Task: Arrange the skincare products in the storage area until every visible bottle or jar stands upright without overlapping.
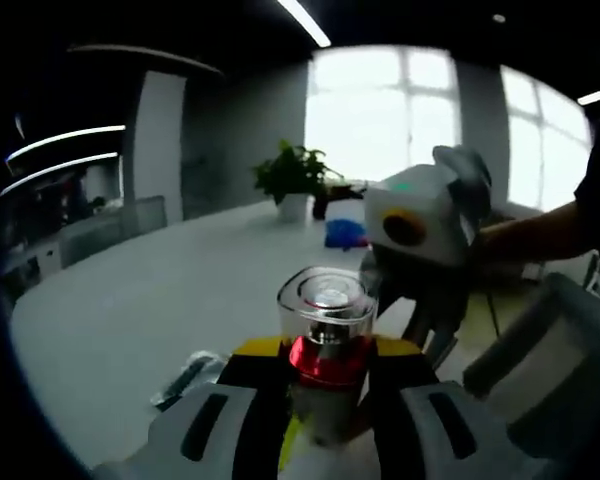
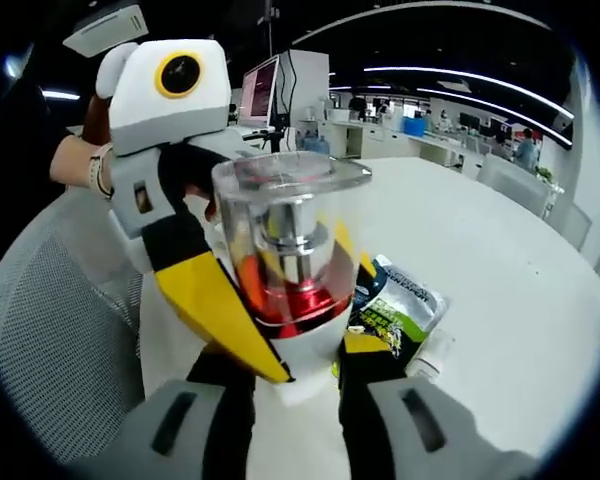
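Progress: we judge the bottle (image 1: 325, 335) not yet placed; it is held above the desk (image 1: 130, 310).
Left gripper (image 1: 325, 385): we see it clamped on the bottle's red collar.
Right gripper (image 2: 295, 375): closed on the same bottle, at 6 o'clock.
Left on desk: a sachet (image 2: 400, 310) at 4 o'clock.
Pose: both grippers meet, facing each other.

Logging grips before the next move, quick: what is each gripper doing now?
Left gripper: shut on the pump bottle.
Right gripper: shut on the same pump bottle.
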Demonstrator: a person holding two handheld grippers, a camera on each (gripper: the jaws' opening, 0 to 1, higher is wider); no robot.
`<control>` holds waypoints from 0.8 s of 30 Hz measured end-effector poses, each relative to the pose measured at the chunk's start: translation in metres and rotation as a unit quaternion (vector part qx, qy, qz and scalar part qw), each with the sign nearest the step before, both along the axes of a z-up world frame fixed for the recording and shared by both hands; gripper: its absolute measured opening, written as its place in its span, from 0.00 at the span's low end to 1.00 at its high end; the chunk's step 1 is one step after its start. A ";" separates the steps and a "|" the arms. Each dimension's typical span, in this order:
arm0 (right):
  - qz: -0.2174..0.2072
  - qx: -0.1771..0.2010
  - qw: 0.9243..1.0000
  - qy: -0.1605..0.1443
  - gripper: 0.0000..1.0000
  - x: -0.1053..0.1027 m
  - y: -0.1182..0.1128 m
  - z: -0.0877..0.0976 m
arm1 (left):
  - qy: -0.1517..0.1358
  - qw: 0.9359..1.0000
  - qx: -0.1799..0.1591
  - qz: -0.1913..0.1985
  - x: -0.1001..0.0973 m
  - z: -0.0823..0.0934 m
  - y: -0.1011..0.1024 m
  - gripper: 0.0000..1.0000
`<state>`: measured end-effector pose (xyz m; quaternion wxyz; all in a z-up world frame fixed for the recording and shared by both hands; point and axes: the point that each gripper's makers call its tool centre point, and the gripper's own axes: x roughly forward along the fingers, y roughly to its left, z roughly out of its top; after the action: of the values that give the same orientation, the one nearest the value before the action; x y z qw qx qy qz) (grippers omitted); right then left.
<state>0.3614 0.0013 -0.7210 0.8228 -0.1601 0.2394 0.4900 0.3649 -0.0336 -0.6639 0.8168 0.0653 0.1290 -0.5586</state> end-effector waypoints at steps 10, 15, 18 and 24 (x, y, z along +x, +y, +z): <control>0.009 -0.002 1.000 -0.008 0.31 -0.010 -0.008 0.001 | -0.007 1.000 -0.005 -0.004 -0.010 0.001 -0.007 0.27; 0.019 0.001 1.000 -0.006 0.31 -0.013 -0.009 0.001 | -0.012 1.000 -0.002 -0.004 -0.014 0.000 -0.009 0.27; 0.027 0.002 1.000 -0.007 0.31 -0.014 -0.009 0.001 | -0.015 1.000 -0.002 -0.003 -0.015 0.001 -0.008 0.28; 0.041 -0.004 0.999 -0.025 0.31 -0.015 -0.006 0.002 | -0.012 1.000 -0.004 0.007 -0.016 0.001 -0.004 0.28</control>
<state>0.3464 -0.0047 -0.7191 0.8071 -0.1849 0.2142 0.5182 0.3492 -0.0377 -0.6634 0.8226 0.0678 0.1180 -0.5521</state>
